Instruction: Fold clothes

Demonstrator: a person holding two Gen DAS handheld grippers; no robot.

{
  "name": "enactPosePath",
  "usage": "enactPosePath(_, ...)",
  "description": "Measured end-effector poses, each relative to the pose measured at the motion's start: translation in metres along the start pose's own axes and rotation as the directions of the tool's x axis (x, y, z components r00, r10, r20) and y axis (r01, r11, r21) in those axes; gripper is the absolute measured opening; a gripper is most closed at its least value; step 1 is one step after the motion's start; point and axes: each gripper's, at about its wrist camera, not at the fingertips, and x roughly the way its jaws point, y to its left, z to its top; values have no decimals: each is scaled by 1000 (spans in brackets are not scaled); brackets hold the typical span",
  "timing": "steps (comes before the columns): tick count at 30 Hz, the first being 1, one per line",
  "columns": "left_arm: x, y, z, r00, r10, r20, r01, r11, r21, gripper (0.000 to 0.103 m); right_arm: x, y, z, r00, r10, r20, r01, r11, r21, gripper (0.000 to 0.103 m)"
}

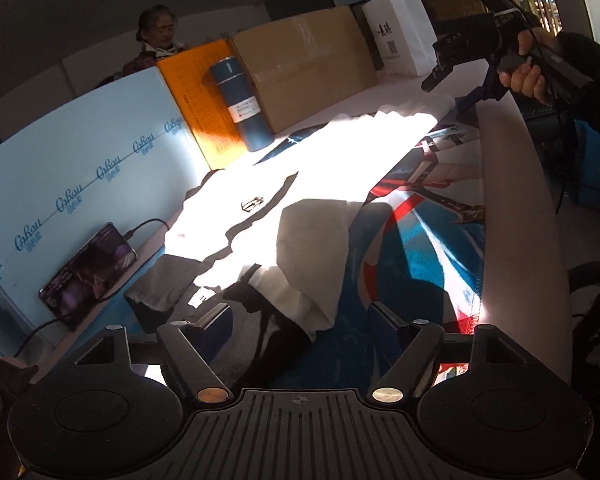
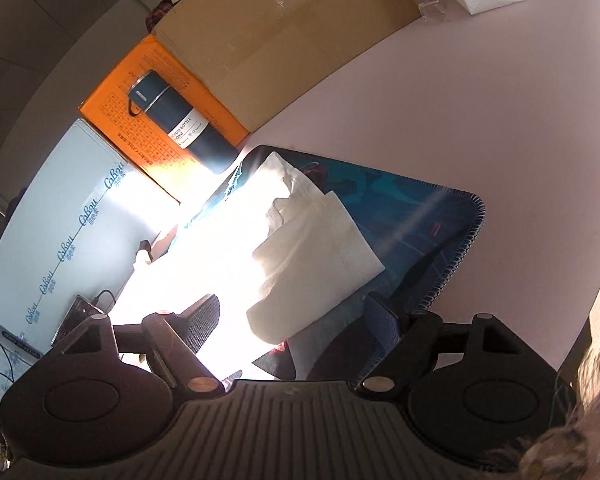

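the left hand-held gripper (image 1: 300,312) is spread wide and holds nothing. just ahead at 12 o'clock lies the folded-over corner of the white garment (image 1: 284,208) on the printed mat (image 1: 420,248) of the worktop (image 2: 480,100). its long axis runs away toward 1 o'clock. the right hand-held gripper (image 2: 296,312), also spread and empty, hangs above the far end, so i judge the left one nearer to the near hem.
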Motion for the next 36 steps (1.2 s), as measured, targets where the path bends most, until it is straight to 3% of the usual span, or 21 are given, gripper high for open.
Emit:
enactPosePath(3, 1, 6, -7, 999, 40, -14, -39, 998, 52, 58, 9, 14, -3, 998, -48, 27, 49, 999, -23, 78)
enactPosePath(5, 4, 10, -7, 1000, 26, -15, -24, 996, 81, 53, 14, 19, -6, 994, -90, 66, 91, 996, -13, 76)
enactPosePath(7, 7, 9, -6, 1000, 6, -12, -4, 993, 119, 42, 16, 21, -10, 984, -135, 120, 134, 991, 14, 67)
enactPosePath(9, 7, 9, -5, 1000, -1, -16, 3, 990, 142, 41, 19, 23, -16, 966, -190, 173, 189, 982, 24, 43)
enactPosePath(11, 3, 12, -5, 1000, -10, -27, 14, 988, 152, 39, 21, 23, -22, 954, -220, 204, 224, 975, 2, 34)
enactPosePath(13, -3, 11, -6, 999, 1, -48, 7, 984, 178, 42, 21, 22, -24, 953, -216, 213, 224, 975, -14, 34)
enactPosePath(17, -2, 1, -9, 987, 120, -109, -76, 937, 341, 42, 21, 21, -22, 954, -216, 207, 223, 975, -9, 35)
enactPosePath(20, 7, 0, -7, 987, 128, -102, -78, 917, 391, 42, 24, 23, -23, 952, -221, 213, 229, 973, -14, 37)
enactPosePath(21, 10, -1, -7, 987, 126, -97, -76, 909, 410, 38, 24, 24, -23, 951, -222, 215, 230, 973, -15, 37)
enactPosePath(22, 13, -1, -6, 988, 116, -97, -65, 903, 425, 24, 24, 24, -23, 950, -223, 217, 232, 973, -16, 37)
enactPosePath(23, 16, -2, -6, 990, 90, -110, -34, 901, 432, 14, 25, 24, -24, 950, -223, 217, 233, 972, -17, 32)
enactPosePath(24, 17, -3, -6, 990, 79, -114, -21, 899, 438, 5, 25, 22, -23, 952, -220, 212, 229, 973, -17, 21)
enactPosePath(27, 9, -1, -7, 993, 89, -78, -49, 909, 414, 5, 22, 17, -24, 958, -202, 206, 209, 978, -10, 11)
enactPosePath(31, -16, 6, -2, 990, 144, -5, -133, 928, 347, 3, 10, 23, -27, 952, -175, 252, 192, 980, -48, 9)
enactPosePath(36, -44, 4, 2, 985, 172, 32, -174, 940, 294, 3, -18, 35, -30, 945, -121, 304, 152, 985, -79, 8)
